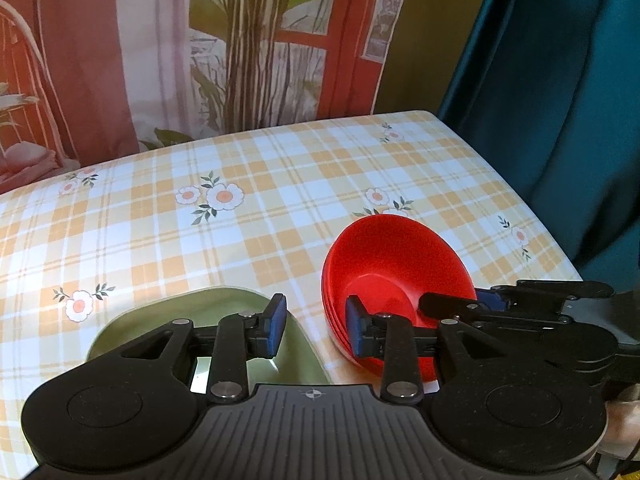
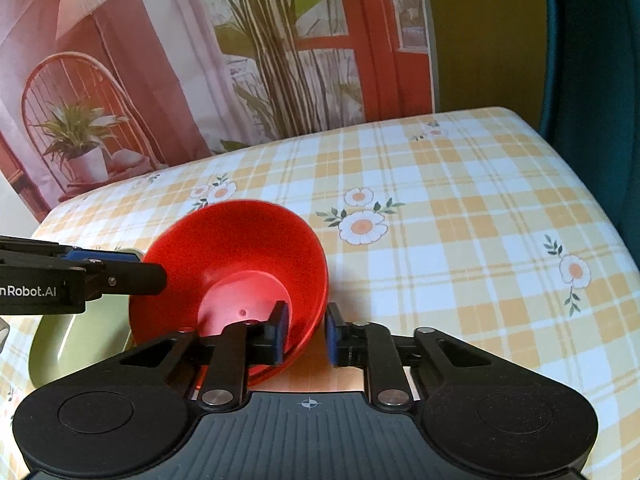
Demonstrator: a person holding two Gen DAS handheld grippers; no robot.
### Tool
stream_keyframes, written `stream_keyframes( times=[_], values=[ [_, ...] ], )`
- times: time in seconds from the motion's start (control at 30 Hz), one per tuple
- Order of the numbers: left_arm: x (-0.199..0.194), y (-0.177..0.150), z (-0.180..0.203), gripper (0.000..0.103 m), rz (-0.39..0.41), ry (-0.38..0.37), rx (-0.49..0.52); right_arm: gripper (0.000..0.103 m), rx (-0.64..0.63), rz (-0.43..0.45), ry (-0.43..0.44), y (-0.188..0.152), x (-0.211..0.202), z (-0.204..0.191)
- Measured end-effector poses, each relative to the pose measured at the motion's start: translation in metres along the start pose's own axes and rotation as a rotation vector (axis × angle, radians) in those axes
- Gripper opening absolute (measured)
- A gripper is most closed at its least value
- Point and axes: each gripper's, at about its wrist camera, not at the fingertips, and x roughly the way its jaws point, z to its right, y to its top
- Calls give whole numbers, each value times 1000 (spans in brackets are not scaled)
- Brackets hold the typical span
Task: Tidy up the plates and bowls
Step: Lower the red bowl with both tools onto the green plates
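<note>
Fingers first: my right gripper (image 2: 306, 332) has its fingers straddling the near rim of the red bowls (image 2: 236, 264), one pad inside and one outside; whether they are pinching it I cannot tell, since a gap shows beside the outer pad. The red bowls look like a nested stack, tipped up toward the camera. My left gripper (image 1: 316, 326) holds its fingers spread, gripping nothing, its right finger just in front of the red bowls' wall. Under its left finger lies the green plate (image 1: 224, 320), flat on the table (image 1: 280, 184). Beyond the fingertips is only checked cloth. My judgement: bowls seem gathered; setting them down remains.
</note>
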Motion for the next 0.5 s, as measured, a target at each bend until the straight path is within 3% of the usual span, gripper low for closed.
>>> stream_keyframes(
  times=[0.5],
  values=[
    [9, -7, 11, 34, -25, -54, 15, 14, 20, -1, 6, -4, 1, 6]
  ],
)
